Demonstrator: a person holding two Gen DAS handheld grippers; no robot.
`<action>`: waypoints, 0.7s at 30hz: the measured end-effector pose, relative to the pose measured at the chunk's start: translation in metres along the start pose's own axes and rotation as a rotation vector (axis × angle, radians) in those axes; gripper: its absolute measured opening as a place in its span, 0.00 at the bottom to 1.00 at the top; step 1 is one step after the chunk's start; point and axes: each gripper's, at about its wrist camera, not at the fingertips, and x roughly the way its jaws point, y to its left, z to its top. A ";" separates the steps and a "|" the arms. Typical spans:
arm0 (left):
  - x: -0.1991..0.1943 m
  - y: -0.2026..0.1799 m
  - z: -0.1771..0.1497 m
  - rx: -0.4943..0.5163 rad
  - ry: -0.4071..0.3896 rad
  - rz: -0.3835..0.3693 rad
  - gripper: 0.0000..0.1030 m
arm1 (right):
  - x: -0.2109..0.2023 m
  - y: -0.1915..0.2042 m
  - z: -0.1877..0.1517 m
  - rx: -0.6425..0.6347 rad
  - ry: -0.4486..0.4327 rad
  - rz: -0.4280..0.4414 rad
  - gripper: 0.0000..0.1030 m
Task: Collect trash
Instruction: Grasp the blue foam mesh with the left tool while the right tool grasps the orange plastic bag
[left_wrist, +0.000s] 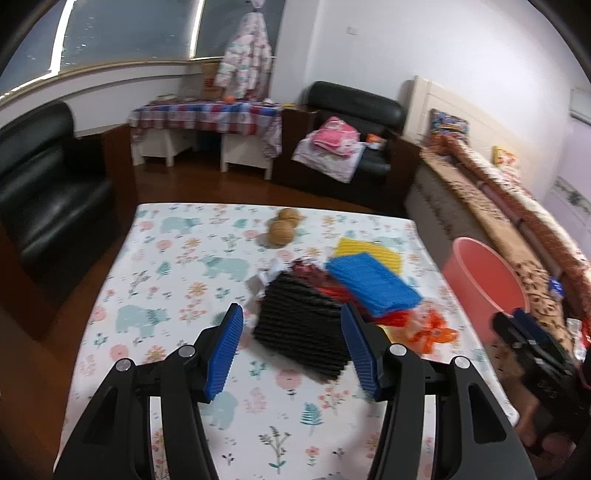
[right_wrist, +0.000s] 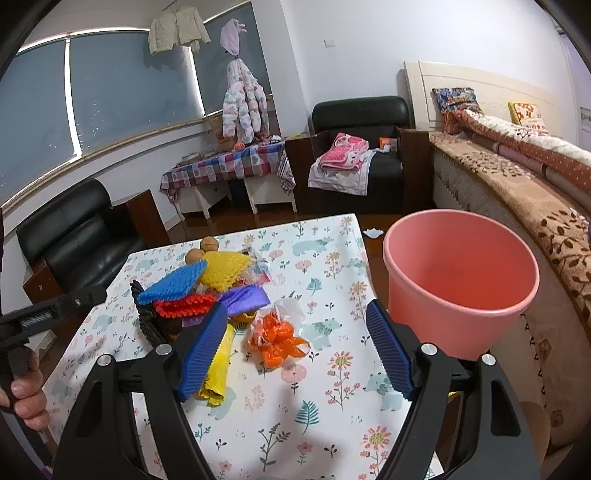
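Observation:
A pile of trash lies on the floral table (left_wrist: 177, 280): a black ribbed pad (left_wrist: 303, 328), a blue pad (left_wrist: 373, 280), a yellow pad (left_wrist: 365, 251) and an orange wrapper (left_wrist: 432, 332). My left gripper (left_wrist: 291, 310) is open, with the black pad's near corner between its fingertips; the left pad stands clear of it. In the right wrist view my right gripper (right_wrist: 295, 312) is open above the orange wrapper (right_wrist: 277, 343) and touches nothing. A pink bucket (right_wrist: 443, 325) stands just right of it, empty inside. Red (right_wrist: 184, 308), purple (right_wrist: 243, 299) and yellow (right_wrist: 218, 373) scraps lie by its left finger.
Two walnuts (left_wrist: 282, 230) sit at the far side of the table. A bed (right_wrist: 517, 192) runs along the right, black armchairs (right_wrist: 74, 240) stand left and at the back. A hand (right_wrist: 26, 395) grips the other tool at the left edge of the right wrist view.

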 end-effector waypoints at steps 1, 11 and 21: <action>-0.002 -0.001 0.001 0.003 -0.003 -0.010 0.53 | 0.002 -0.001 0.000 0.002 0.005 0.004 0.75; 0.000 -0.030 0.030 0.004 0.053 -0.120 0.53 | 0.013 -0.004 -0.005 -0.003 0.048 0.046 0.68; 0.064 -0.050 0.034 -0.011 0.223 -0.101 0.37 | 0.021 -0.011 -0.007 0.019 0.074 0.087 0.68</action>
